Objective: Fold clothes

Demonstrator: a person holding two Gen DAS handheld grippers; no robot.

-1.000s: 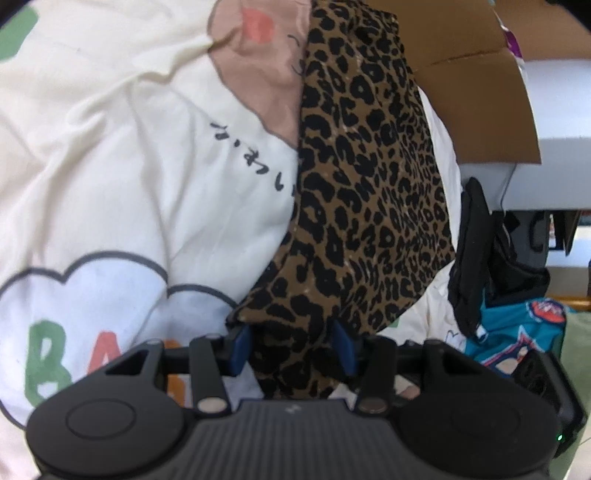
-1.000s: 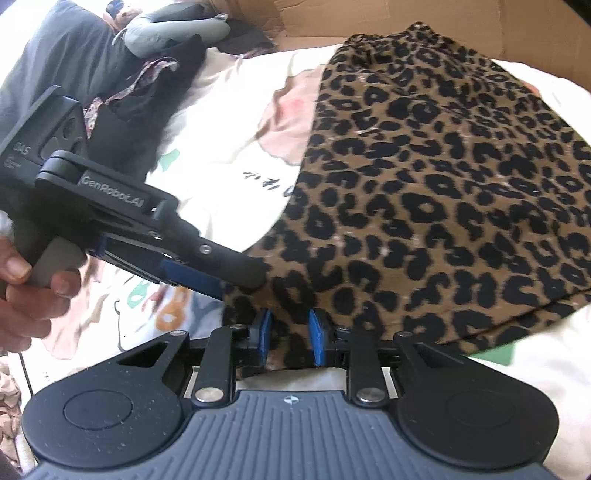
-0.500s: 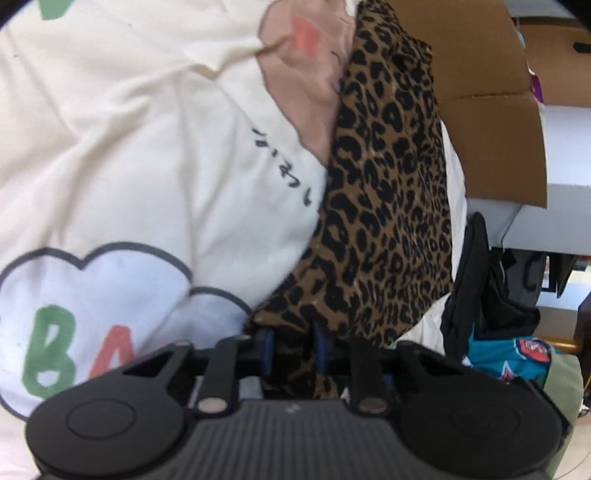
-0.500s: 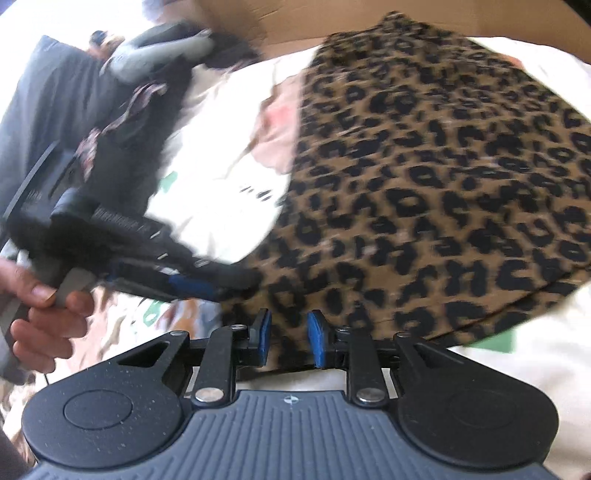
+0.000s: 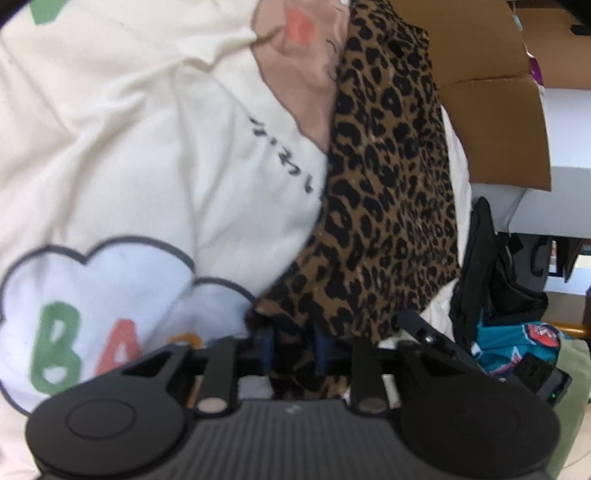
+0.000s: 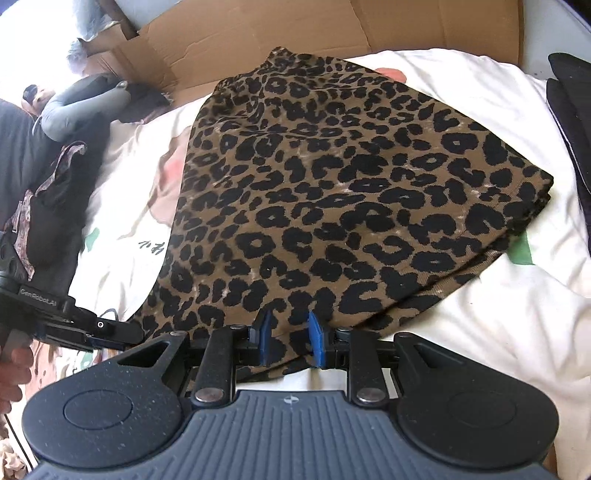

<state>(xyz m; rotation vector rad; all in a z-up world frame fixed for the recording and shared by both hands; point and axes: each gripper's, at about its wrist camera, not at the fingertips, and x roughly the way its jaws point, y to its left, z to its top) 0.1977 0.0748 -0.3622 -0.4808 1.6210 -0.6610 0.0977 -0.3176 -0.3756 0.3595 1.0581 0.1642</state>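
Two sets of tongs are pinching the near hem of the leopard-print garment (image 6: 332,206), which lies folded flat on a cream printed sheet (image 5: 122,155) spread over the bed. The right tongs (image 6: 290,341) have their blue pads (image 6: 264,338) closed to a narrow gap with the hem bunched between them, near the middle of the garment's near edge. The left tongs (image 5: 293,347) grip the garment's near left corner, a wad of spotted cloth squeezed between the blue pads (image 5: 266,347); from the right-hand camera they reach in from the left (image 6: 122,332), their tip touching that same corner, with the person's left hand (image 6: 13,365) partly showing at the frame edge. Beyond the far end of the garment stands an opened cardboard box (image 6: 280,29). Left of the garment, off the sheet, lies a heap of dark clothing (image 6: 40,166) with a grey bundle (image 6: 81,103) on top. To the right of the garment, a black item (image 6: 570,122) sits at the bed's edge, and in the left camera something teal and patterned (image 5: 517,343) lies lower down beside it. The sheet's print shows a cloud shape with coloured letters (image 5: 66,343) just left of the gripped corner.
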